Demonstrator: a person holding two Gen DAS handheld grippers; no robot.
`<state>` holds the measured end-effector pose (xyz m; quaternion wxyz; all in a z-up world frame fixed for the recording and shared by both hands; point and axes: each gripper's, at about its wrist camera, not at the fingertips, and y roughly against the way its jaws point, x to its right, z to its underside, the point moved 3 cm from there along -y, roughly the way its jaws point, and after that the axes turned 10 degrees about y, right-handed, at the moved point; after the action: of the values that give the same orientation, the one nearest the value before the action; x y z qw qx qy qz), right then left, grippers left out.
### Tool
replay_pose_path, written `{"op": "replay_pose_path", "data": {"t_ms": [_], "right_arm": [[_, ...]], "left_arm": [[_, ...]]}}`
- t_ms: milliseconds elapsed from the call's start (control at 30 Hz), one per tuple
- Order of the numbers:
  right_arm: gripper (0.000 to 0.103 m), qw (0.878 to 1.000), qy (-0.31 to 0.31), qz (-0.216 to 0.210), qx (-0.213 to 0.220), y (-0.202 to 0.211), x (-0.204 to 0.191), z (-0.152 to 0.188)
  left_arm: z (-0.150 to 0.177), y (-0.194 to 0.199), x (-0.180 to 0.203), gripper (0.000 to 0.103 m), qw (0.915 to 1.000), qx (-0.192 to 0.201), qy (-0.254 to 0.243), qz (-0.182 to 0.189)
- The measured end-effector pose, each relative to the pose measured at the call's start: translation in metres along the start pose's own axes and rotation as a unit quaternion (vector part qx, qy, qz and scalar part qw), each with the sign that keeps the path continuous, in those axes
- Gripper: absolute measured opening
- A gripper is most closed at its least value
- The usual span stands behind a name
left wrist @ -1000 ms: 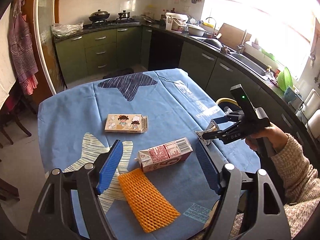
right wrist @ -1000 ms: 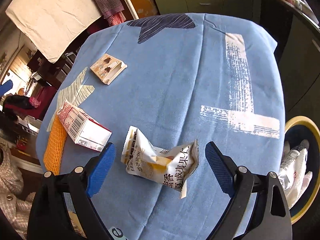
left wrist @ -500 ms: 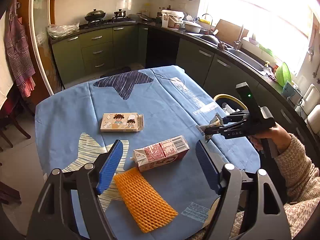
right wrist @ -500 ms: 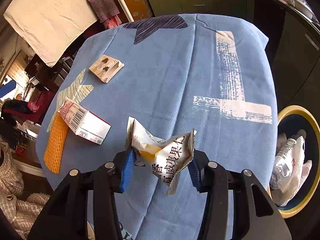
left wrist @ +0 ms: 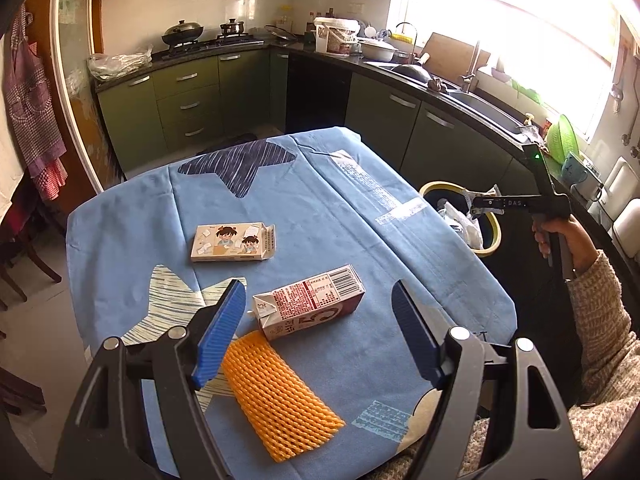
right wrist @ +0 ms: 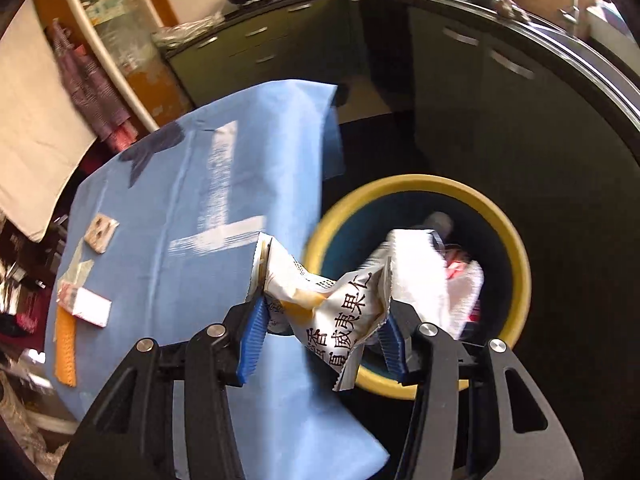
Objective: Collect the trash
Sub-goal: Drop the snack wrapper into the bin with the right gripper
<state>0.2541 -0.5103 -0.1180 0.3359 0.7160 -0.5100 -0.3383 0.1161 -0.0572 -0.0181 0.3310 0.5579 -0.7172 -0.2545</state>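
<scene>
My right gripper [right wrist: 324, 316] is shut on a crumpled white snack wrapper [right wrist: 332, 300] and holds it in the air past the table's edge, over the yellow-rimmed bin [right wrist: 516, 256]. The bin holds white and red trash. In the left wrist view the right gripper [left wrist: 476, 202] hangs above that bin [left wrist: 490, 240]. My left gripper [left wrist: 316, 286] stands open above a red and white milk carton [left wrist: 308, 306], apart from it. An orange foam net [left wrist: 280, 396] lies just in front of the carton, and a small cartoon box [left wrist: 232, 242] lies further back.
A blue cloth [left wrist: 320, 208] covers the table. Dark green kitchen cabinets [left wrist: 400, 120] and a counter run close behind the bin. A person's hand and knitted sleeve [left wrist: 600, 320] are at the right. Chairs stand off the table's left side.
The right gripper closed on the wrapper, lifted it off the cloth and carried it right, off the table to above the bin. The left gripper stayed open over the carton.
</scene>
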Motion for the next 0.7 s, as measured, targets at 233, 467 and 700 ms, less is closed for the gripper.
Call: {"op": "replay_pose_path", "data": {"t_ms": [233, 467, 700], "right_arm": [[0.054, 0.997, -0.055, 0.057, -0.010, -0.030, 0.062, -0.001], [0.073, 0.993, -0.049, 0.109, 0.002, -0.035, 0.073, -0.003], [0.075, 0.989, -0.029, 0.133, 0.059, 0.014, 0.049, 0.002]], "left_arm": [[0.000, -0.004, 0.015, 0.072, 0.9998, -0.006, -0.016, -0.004], [0.003, -0.006, 0.018, 0.072, 0.9996, -0.016, -0.021, -0.008], [0.016, -0.013, 0.002, 0.075, 0.9988, -0.038, 0.006, -0.030]]}}
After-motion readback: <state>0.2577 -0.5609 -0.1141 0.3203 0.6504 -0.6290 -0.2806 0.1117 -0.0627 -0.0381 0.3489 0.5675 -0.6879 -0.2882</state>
